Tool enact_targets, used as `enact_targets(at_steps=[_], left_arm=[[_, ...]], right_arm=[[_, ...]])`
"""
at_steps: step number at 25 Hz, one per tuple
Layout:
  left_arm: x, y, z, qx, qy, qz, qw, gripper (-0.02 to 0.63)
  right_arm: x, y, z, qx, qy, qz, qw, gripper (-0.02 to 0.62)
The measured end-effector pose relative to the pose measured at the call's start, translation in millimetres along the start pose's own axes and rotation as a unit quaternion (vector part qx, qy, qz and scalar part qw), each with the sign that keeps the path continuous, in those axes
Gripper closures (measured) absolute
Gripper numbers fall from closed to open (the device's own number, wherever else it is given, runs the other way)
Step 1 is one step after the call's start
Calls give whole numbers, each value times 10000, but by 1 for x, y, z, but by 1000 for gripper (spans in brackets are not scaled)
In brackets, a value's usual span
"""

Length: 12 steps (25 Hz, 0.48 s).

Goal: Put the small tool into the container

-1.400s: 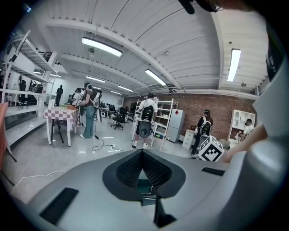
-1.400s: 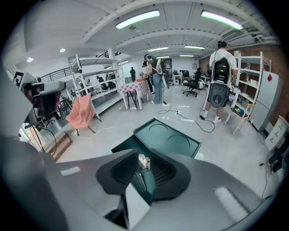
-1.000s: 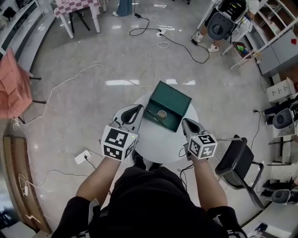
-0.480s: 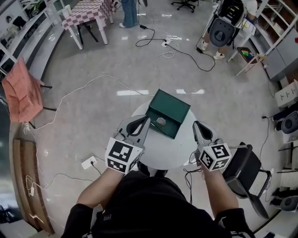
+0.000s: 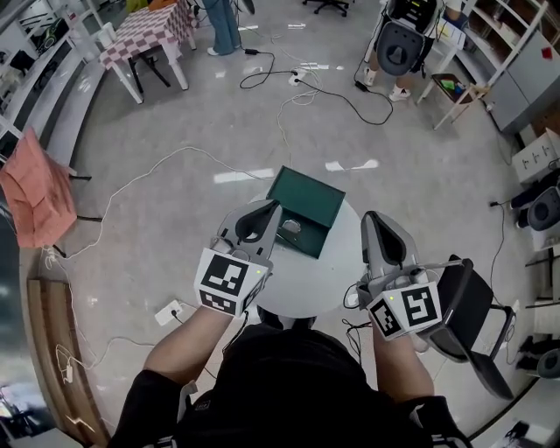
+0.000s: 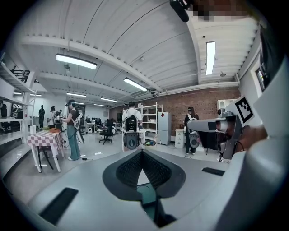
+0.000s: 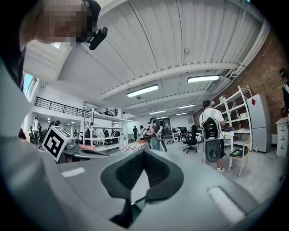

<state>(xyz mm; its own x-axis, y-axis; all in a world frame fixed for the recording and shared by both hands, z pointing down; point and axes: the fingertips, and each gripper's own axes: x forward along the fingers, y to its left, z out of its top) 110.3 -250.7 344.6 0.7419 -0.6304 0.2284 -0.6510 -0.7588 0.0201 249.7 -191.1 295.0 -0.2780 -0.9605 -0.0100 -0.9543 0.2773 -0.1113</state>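
A dark green open box, the container (image 5: pixel 308 206), stands at the far side of a small round white table (image 5: pixel 325 278). Inside it lies a small pale tool (image 5: pixel 291 227). My left gripper (image 5: pixel 270 207) is raised at the box's left edge, its jaws shut and empty; the left gripper view shows the left gripper (image 6: pixel 142 152) pointing out across the room, with a bit of the green container (image 6: pixel 147 198) below the pads. My right gripper (image 5: pixel 371 219) hangs to the right of the box, apart from it, jaws shut on nothing. In its own view the right gripper (image 7: pixel 143 151) also points into the room.
A black office chair (image 5: pixel 462 308) stands just right of the table. Cables (image 5: pixel 289 105) trail over the glossy floor and a power strip (image 5: pixel 168 311) lies at the left. A checkered table (image 5: pixel 144 26), shelving (image 5: pixel 472 52) and standing people are farther off.
Both grippers have risen and tilted up from the table. The right one has drawn back toward me and away from the box. The tool stays in the box.
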Motion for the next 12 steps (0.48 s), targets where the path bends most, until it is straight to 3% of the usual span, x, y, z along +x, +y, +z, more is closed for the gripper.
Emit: enact_targets(at_steps=[5,12], left_arm=[[3,1,20,20,-217,151,9996,603],[-7,21,26,-128,-353,581,9976,603]], right_arm=[[-7,-11,21,-106,-229,-139,9996,586],[4,-16,18,-199,-104,-64,9997,586]])
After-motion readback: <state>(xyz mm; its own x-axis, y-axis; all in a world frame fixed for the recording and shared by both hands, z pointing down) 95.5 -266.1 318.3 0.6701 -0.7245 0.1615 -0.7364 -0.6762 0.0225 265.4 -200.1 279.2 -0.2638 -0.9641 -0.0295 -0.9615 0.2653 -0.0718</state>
